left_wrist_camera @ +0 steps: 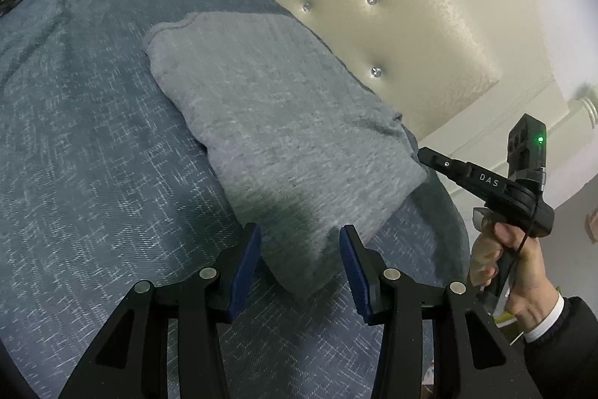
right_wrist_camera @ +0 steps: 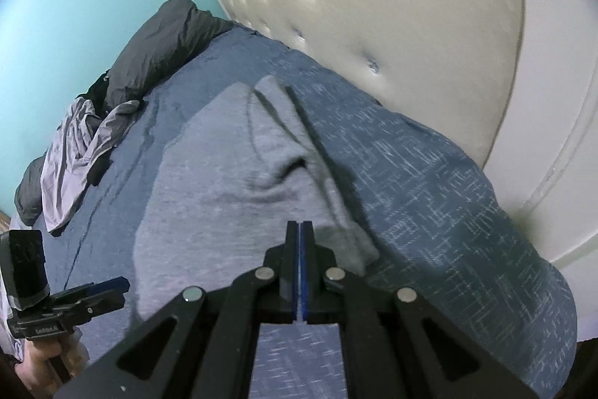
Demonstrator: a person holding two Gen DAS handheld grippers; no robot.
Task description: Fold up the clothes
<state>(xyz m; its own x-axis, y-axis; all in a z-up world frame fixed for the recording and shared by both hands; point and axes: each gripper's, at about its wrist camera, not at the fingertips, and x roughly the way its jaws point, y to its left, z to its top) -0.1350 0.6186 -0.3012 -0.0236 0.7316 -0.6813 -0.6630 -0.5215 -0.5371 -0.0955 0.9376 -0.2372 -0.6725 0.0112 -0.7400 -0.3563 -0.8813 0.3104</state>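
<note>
On the blue bedspread (left_wrist_camera: 93,144), seen from the left wrist camera, a grey folded garment (left_wrist_camera: 269,122) is lying flat near the cream tufted headboard (left_wrist_camera: 373,6), and the left gripper (left_wrist_camera: 301,260) is hovering over its near corner with its blue-padded jaws standing wide apart, gripping nothing. At the right edge a hand (left_wrist_camera: 519,272) in a dark sleeve with a white cuff is holding the right gripper (left_wrist_camera: 424,154) beside the garment's far corner; its tip is looking closed from this angle. From the right wrist camera, the right gripper (right_wrist_camera: 300,230) is showing its jaws pressed together pad to pad, with no cloth visibly between them, just over the garment's (right_wrist_camera: 224,182) rumpled near edge. The left gripper (right_wrist_camera: 121,283) is sitting at the lower left, held by a hand (right_wrist_camera: 41,361). Farther back, dark bedding (right_wrist_camera: 160,47) and a crumpled pale cloth (right_wrist_camera: 78,152) are lying at the bed's far side.
</note>
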